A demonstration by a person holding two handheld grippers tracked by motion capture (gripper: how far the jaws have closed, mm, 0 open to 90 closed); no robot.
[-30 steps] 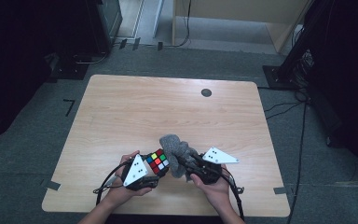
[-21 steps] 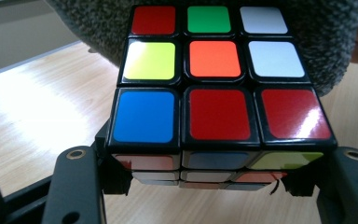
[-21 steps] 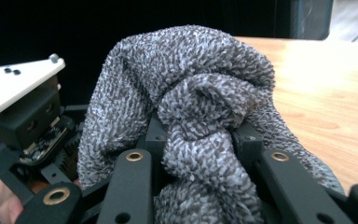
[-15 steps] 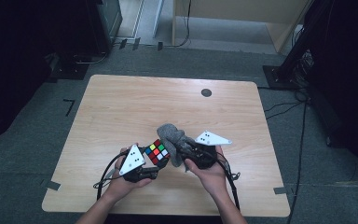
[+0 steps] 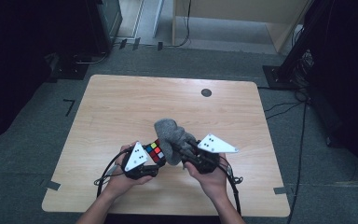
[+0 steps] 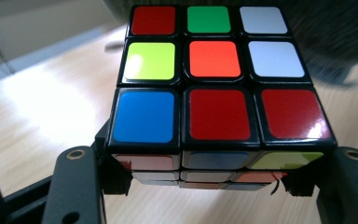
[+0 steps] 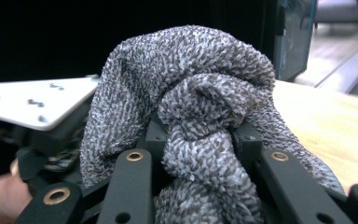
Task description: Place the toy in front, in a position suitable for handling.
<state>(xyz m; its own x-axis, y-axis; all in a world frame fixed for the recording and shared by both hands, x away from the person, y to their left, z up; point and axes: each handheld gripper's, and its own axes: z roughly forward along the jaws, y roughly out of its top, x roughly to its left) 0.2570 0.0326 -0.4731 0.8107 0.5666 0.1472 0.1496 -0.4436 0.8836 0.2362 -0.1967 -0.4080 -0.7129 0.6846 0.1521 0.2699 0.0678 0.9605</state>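
A colour-tiled puzzle cube [image 5: 154,151] [image 6: 214,88] sits between the jaws of my left gripper [image 5: 154,161] [image 6: 209,182], which is shut on its lower sides. A crumpled grey cloth [image 5: 172,135] [image 7: 191,116] is bunched in my right gripper [image 5: 184,151] [image 7: 196,140], shut on it. In the high view both grippers are held close together near the table's front edge, and the cloth lies against the cube's right side, covering part of it. The cloth's edge shows behind the cube in the left gripper view.
The wooden table [image 5: 130,107] carries a small round black grommet [image 5: 206,92] at the back right. Cables [image 5: 107,170] trail from both grippers toward the front edge. Dark equipment and stands surround the table on the floor.
Both grippers have edged forward and up, keeping their holds. The cloth has shifted over against the cube's top and right side.
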